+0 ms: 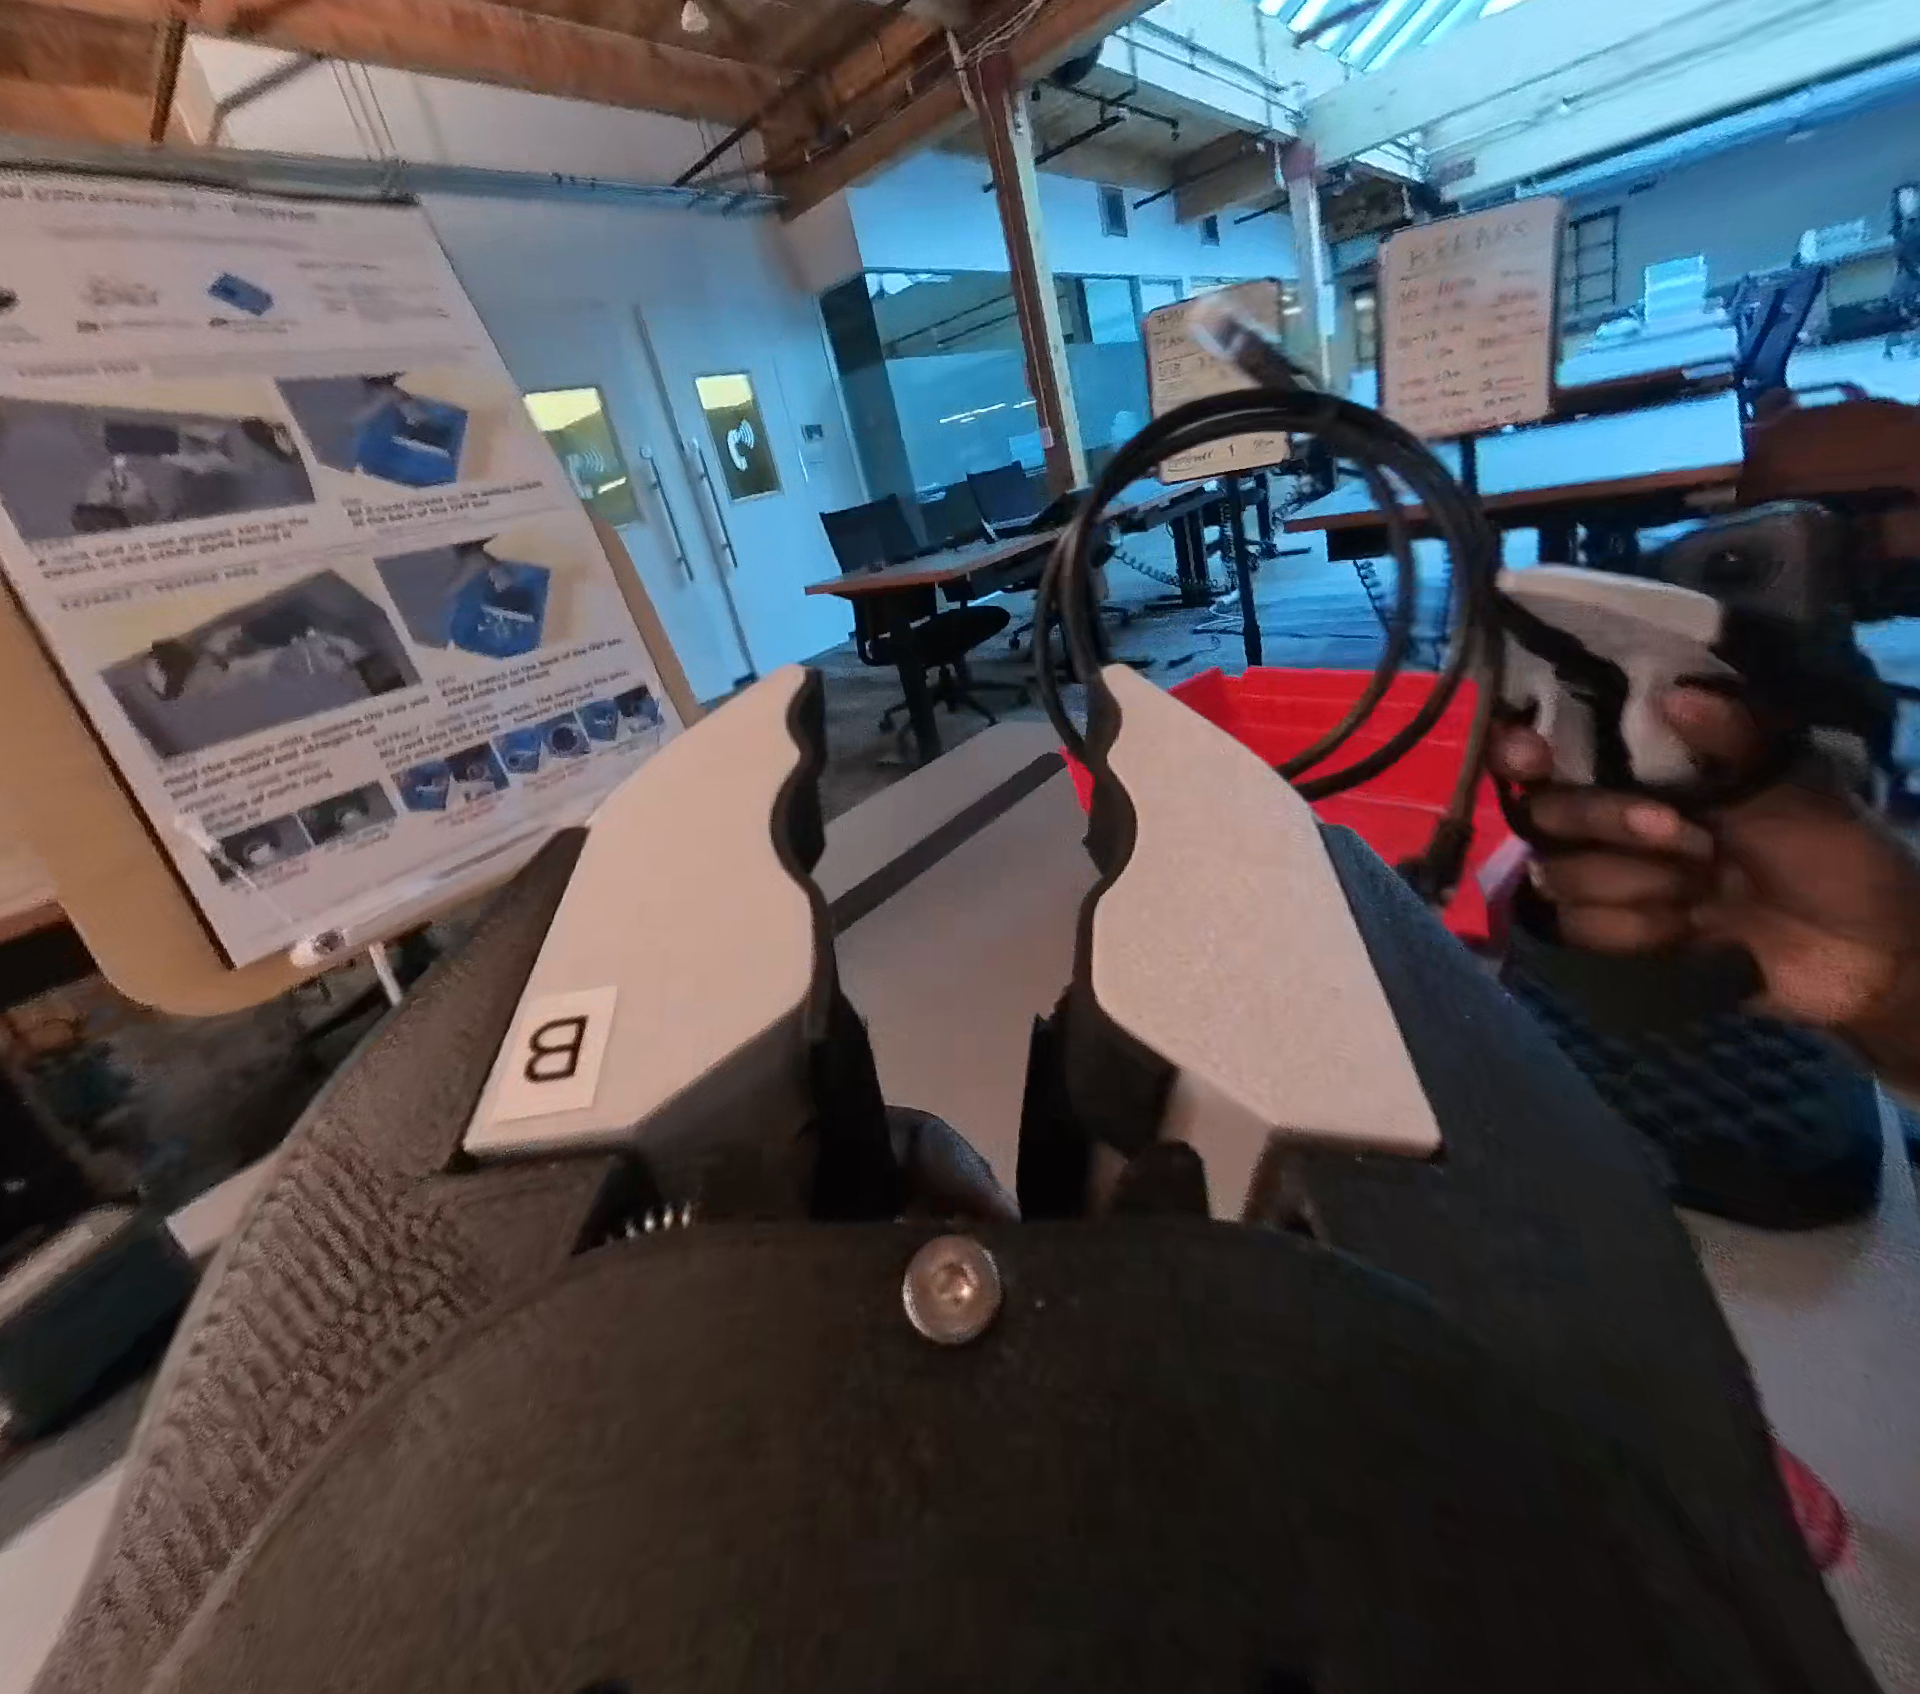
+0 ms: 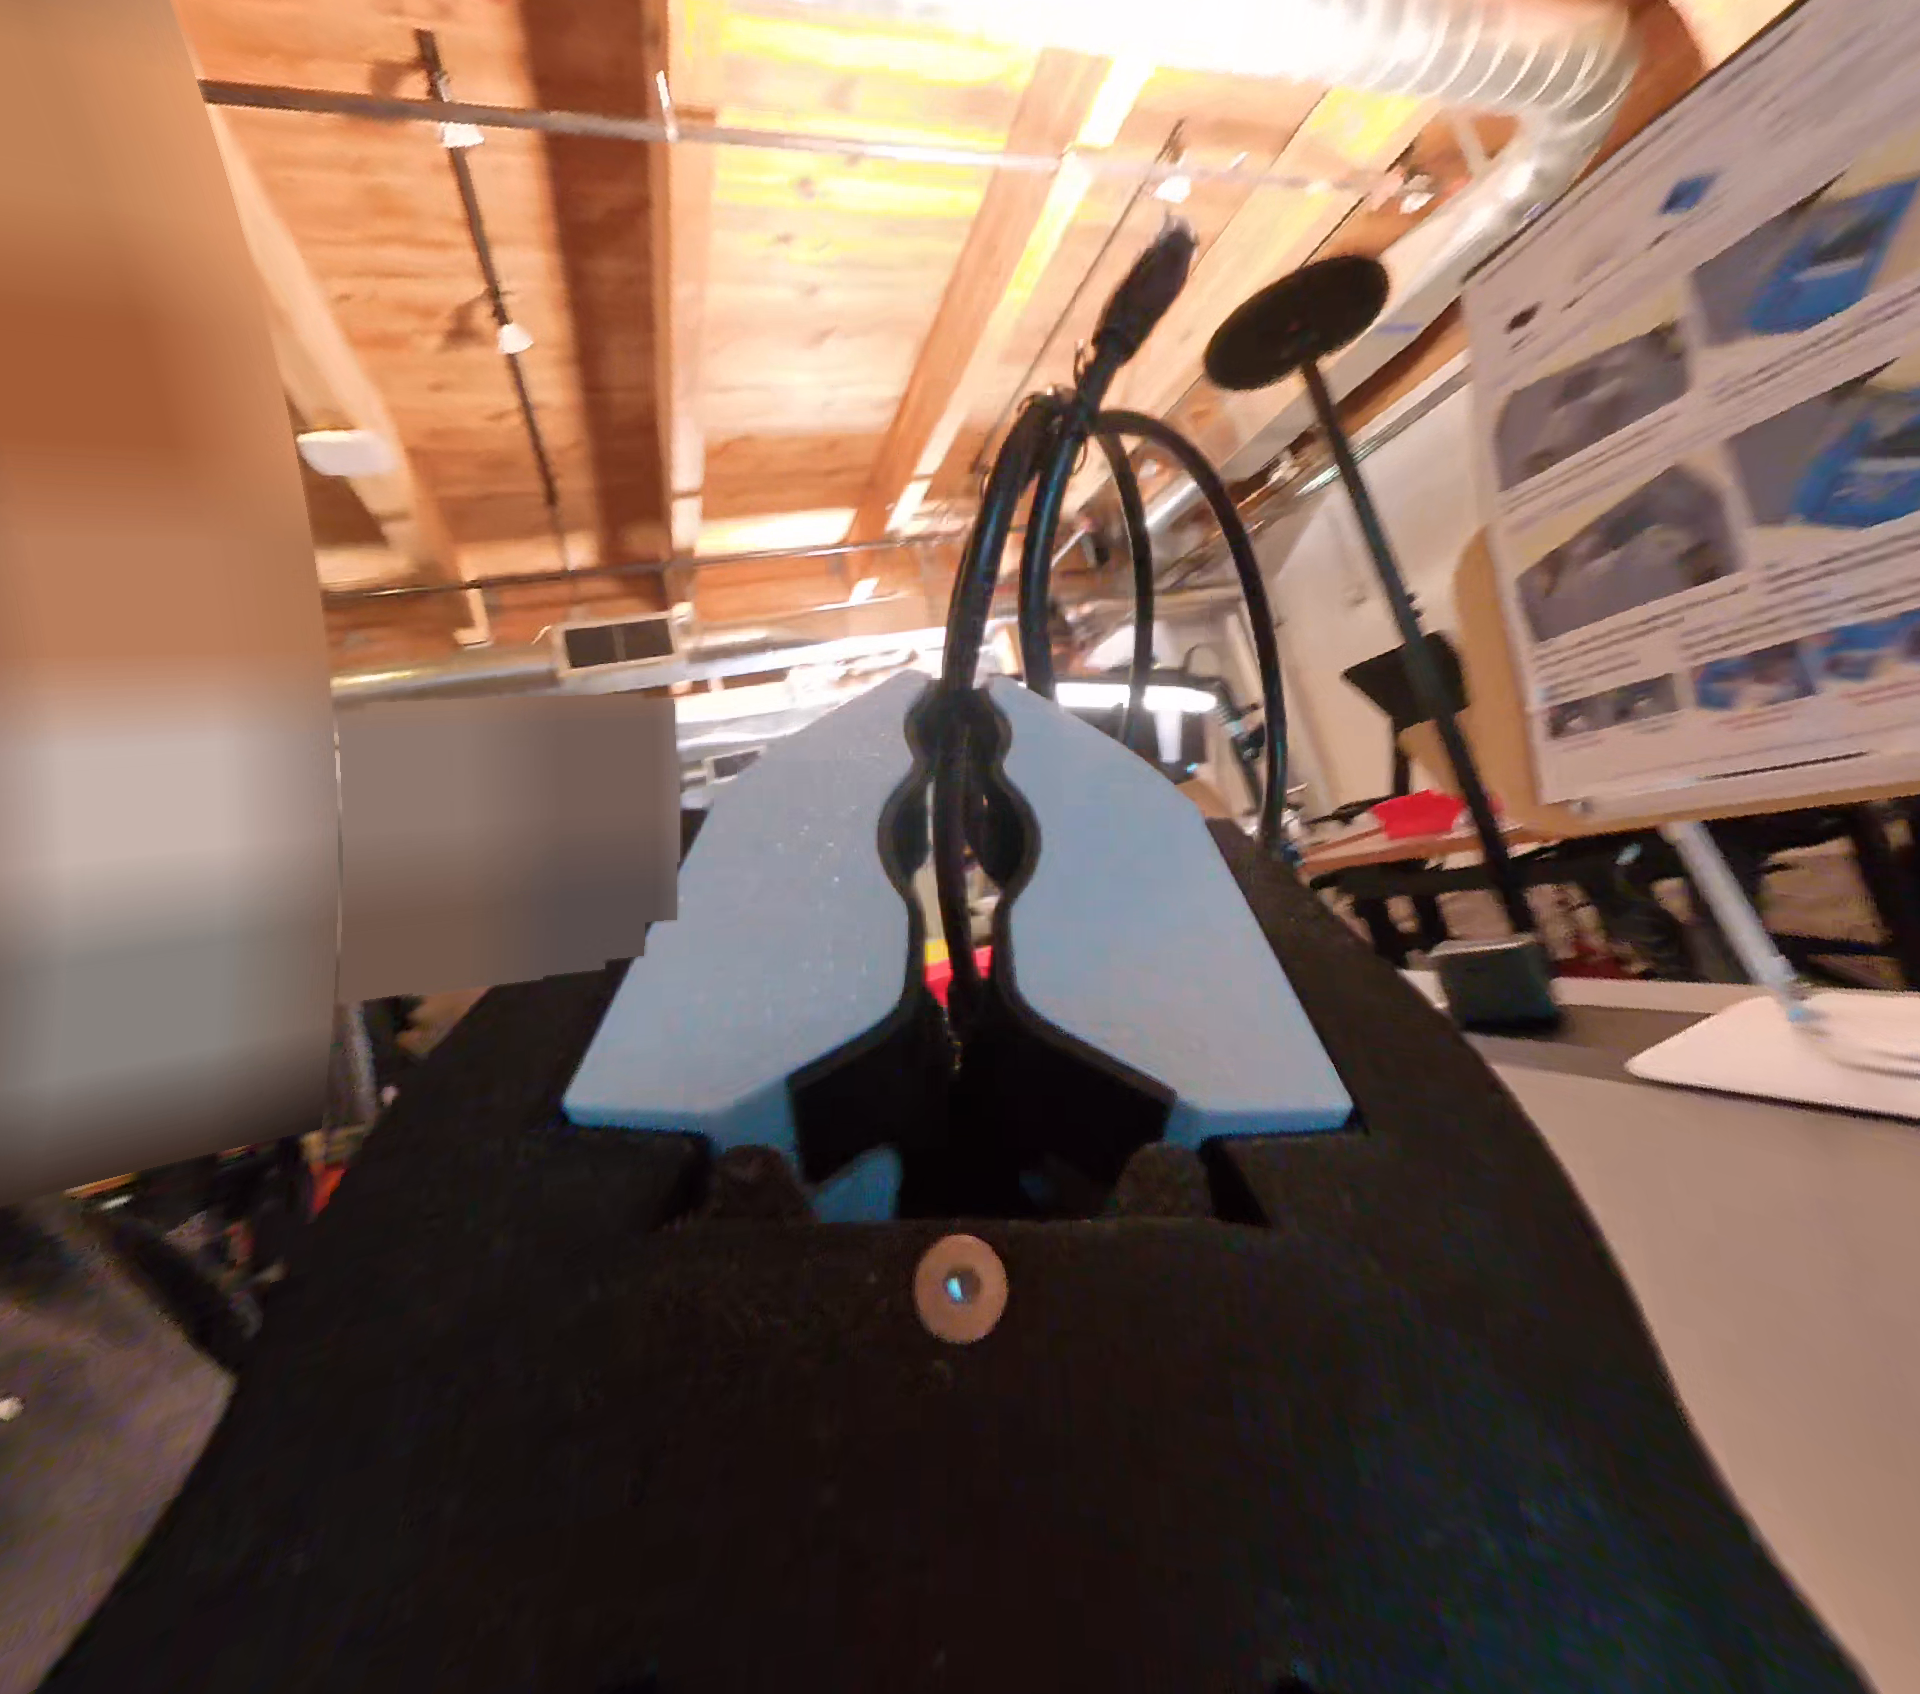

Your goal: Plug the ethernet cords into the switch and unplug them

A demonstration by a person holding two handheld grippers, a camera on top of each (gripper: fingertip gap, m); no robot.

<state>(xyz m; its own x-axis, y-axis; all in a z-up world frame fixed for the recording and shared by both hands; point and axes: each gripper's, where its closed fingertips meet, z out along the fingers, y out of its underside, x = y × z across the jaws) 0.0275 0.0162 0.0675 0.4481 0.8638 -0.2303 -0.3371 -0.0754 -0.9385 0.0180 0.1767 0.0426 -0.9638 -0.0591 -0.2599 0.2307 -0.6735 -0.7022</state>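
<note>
A coiled black ethernet cord [image 1: 1268, 595] hangs in the air, held by my right gripper [image 1: 1527, 657], which shows at the right of the left wrist view with a hand on its handle. One plug [image 1: 1236, 340] points up; the other plug [image 1: 1444, 844] dangles below. My left gripper [image 1: 951, 709] is open and empty, just left of the coil. In the right wrist view my right gripper [image 2: 961, 709] is shut on the cord [image 2: 1039, 564], whose loops rise above the fingers to a plug [image 2: 1148, 288]. No switch is in view.
A red bin [image 1: 1351, 740] sits behind the cord. A tilted instruction board [image 1: 270, 543] stands at the left and shows in the right wrist view [image 2: 1714, 449]. A black stand [image 2: 1392, 564] rises on the right. Desks and chairs [image 1: 925, 605] fill the room beyond. Across from one pair of fingers to the other is roughly 15 centimeters.
</note>
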